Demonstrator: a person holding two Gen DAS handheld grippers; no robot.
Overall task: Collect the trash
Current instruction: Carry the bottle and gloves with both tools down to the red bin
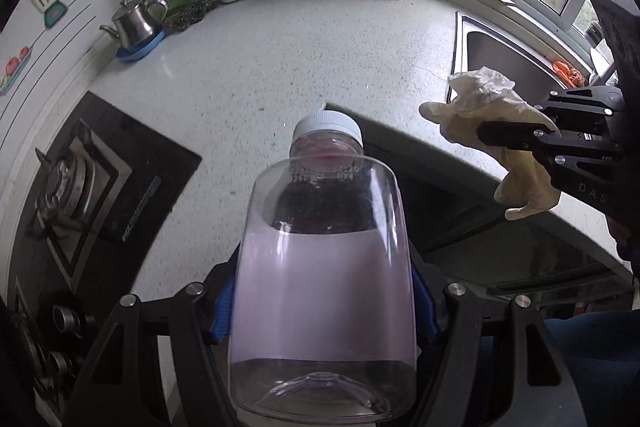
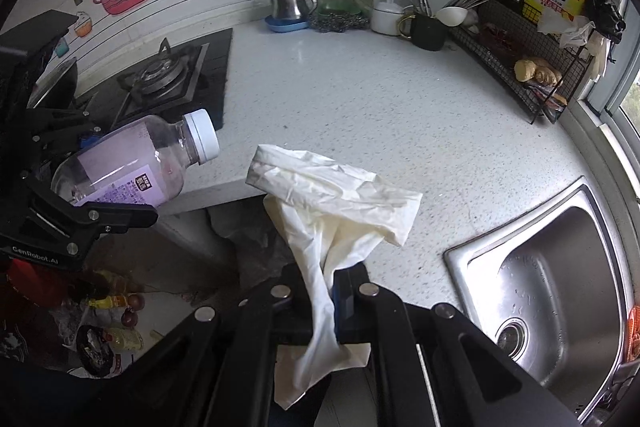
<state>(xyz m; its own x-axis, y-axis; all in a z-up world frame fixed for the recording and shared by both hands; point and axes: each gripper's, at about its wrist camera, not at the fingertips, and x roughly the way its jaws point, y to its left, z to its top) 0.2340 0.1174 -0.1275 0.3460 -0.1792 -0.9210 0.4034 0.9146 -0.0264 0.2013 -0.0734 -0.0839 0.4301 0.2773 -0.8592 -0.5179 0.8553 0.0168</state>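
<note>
We hold both pieces of trash clear of the countertop: the left gripper clamps the smooth, clear plastic bottle round its labelled body, white ribbed cap forward, and the right gripper pinches the limp, creased cream glove. To carry them off well, we judge we should keep both grips firm, since the bottle looks slippery and the soft glove can slide. Beyond lie the speckled stone counter and steel sink.

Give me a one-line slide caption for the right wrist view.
Right gripper pinches a crumpled glove over the counter edge; left gripper holds a capped bottle.
</note>
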